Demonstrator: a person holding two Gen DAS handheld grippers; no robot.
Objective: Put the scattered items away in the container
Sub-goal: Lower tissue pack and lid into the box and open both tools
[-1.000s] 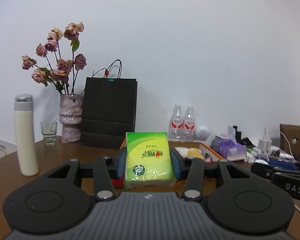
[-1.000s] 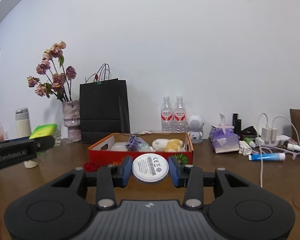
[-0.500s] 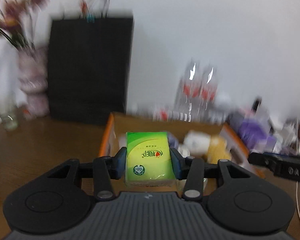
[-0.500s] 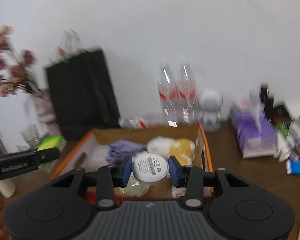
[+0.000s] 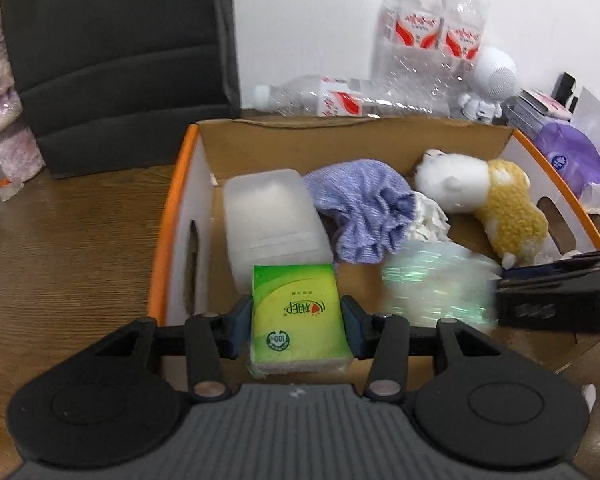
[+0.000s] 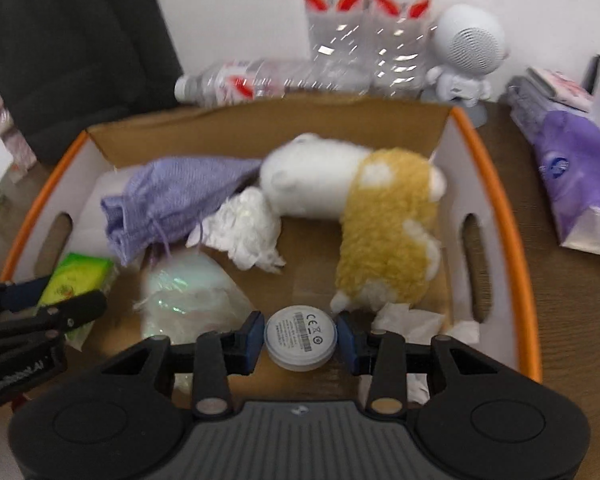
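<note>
An orange-rimmed cardboard box (image 5: 171,216) (image 6: 512,248) stands on the wooden table. It holds a plush toy (image 5: 488,196) (image 6: 380,216), a purple cloth pouch (image 5: 360,208) (image 6: 168,196), a translucent plastic case (image 5: 272,216), crumpled tissue (image 6: 248,232) and a shiny wrapped bundle (image 5: 432,284) (image 6: 188,296). My left gripper (image 5: 298,322) is shut on a green tissue pack (image 5: 298,316) (image 6: 78,276) over the box's near left part. My right gripper (image 6: 300,338) is shut on a round white disc (image 6: 300,336) over the box's near middle.
Behind the box lie and stand clear water bottles (image 5: 428,32) (image 6: 364,20), a white astronaut figure (image 5: 492,80) (image 6: 464,52) and a black paper bag (image 5: 116,52). A purple tissue pack (image 5: 576,160) (image 6: 576,176) lies right of the box. A vase (image 5: 0,100) stands far left.
Both grippers have moved forward and tilted down, from in front of the box to over its inside. Each still holds its item.
</note>
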